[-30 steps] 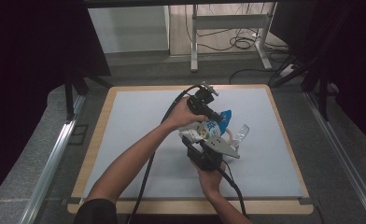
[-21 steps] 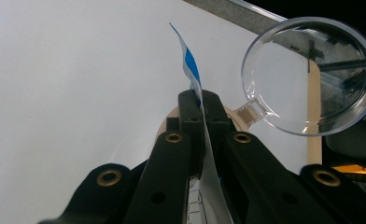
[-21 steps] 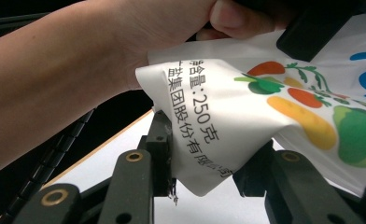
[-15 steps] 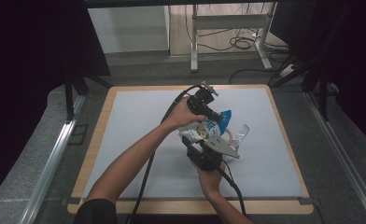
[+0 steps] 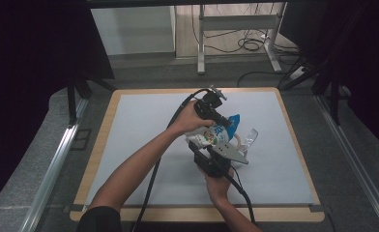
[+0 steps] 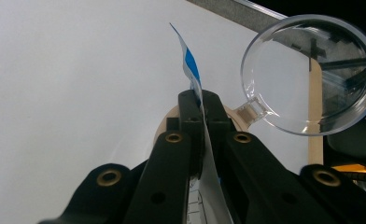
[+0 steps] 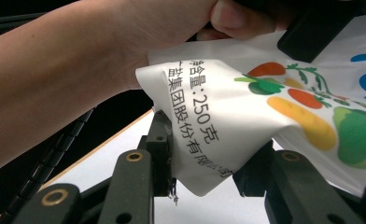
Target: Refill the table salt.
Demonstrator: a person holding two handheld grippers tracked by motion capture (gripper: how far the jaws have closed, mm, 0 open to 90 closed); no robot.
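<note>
White printed pouch (image 7: 246, 116) clamped between both tongs, left (image 6: 201, 100) and right (image 7: 204, 177).

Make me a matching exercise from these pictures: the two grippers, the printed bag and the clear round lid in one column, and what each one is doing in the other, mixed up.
Things:
1. left gripper
2. right gripper
3. printed bag
4. clear round lid

States:
A. lies on the white table mat, held by nothing
B. pinches the bag's thin blue-and-white edge
C. grips the bag's bulging white corner with black print
D. held up between both grippers

Pairs: 1-B, 2-C, 3-D, 4-A
</note>
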